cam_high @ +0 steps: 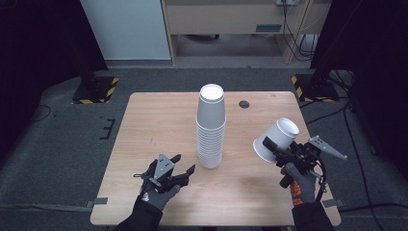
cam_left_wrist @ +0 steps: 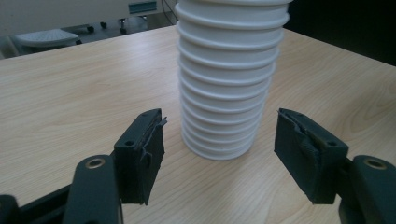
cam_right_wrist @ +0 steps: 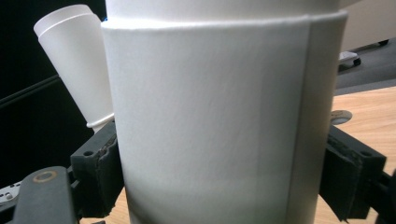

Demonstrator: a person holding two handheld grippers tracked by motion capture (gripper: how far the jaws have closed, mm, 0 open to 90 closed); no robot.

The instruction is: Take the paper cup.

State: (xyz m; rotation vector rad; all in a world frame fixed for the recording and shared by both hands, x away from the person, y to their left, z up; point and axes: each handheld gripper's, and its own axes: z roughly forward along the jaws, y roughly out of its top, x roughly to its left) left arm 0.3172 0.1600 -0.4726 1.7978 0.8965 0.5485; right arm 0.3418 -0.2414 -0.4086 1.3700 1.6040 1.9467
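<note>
High view: right gripper (cam_high: 270, 147) fingers clamp a paper cup (cam_high: 276, 139) near the table's (cam_high: 144, 115) edge; left gripper (cam_high: 185, 168) fingers spread.

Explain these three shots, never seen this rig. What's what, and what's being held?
No robot here: a person in gloves holds a hand-operated two-jaw gripper in each hand. The high view looks down on a wooden table from above the person's side. The other two pictures come from cameras riding on each gripper, looking along its black jaws.

On the table stands a tall stack of white paper cups, upside down.

The left gripper is open with nothing between its jaws and points at the foot of the stack. The right gripper is shut on a single white cup, held tilted above the table to the right of the stack.
</note>
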